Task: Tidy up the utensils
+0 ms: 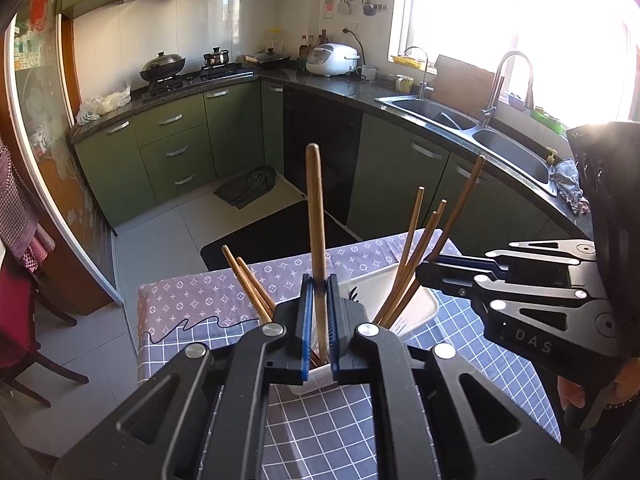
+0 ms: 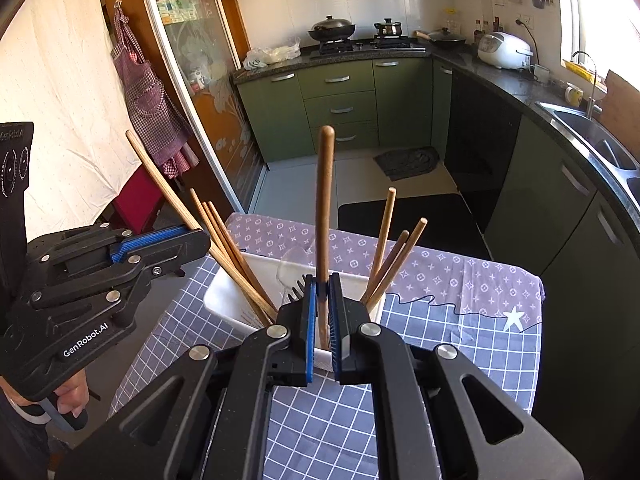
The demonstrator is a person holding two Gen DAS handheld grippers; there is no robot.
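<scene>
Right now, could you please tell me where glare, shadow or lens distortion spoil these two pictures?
Left wrist view: the window is blown out white, hiding what lies behind the faucet; the countertop bows from the fisheye. Right wrist view: glare only at the top right window; the door frame curves; the chopstick in the right tongs looks sharp.

desk is wearing a cloth w/ 2 patterns: blue-grey white-grid check on the near part, lilac star-and-flower print on the far part. a white plastic utensil caddy is sitting directly on the cloth, mid-desk.
</scene>
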